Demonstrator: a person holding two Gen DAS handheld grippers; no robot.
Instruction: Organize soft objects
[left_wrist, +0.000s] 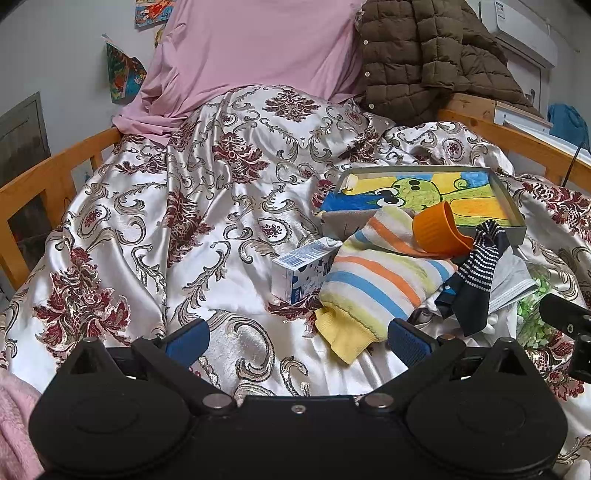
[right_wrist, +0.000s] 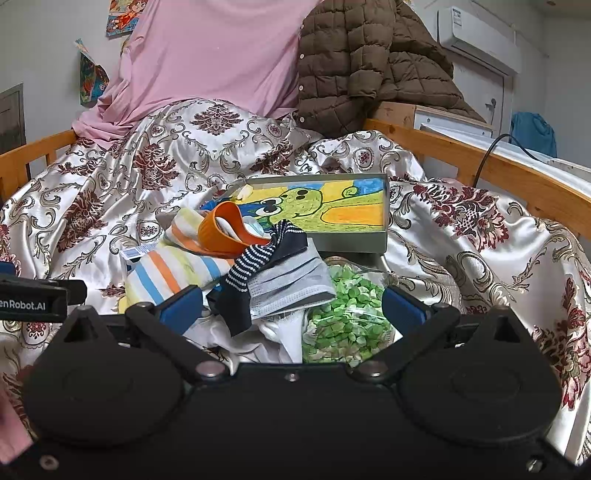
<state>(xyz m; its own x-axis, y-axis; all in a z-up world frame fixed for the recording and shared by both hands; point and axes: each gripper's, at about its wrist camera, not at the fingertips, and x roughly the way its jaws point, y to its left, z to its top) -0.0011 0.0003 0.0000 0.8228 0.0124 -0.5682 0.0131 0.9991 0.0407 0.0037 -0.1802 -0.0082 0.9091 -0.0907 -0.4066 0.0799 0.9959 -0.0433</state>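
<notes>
Both grippers, left gripper (left_wrist: 297, 341) and right gripper (right_wrist: 291, 308), fingers spread and grasping nothing, poised over heaped striped sock (left_wrist: 373, 284), navy sock (right_wrist: 255, 273), presumably for sorting.

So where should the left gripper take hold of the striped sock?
Probably by the yellow cuff of the striped sock: it lies flat and free on the bedspread, nearest the open left gripper. Come straight forward; the orange cup rests on the far end.
</notes>
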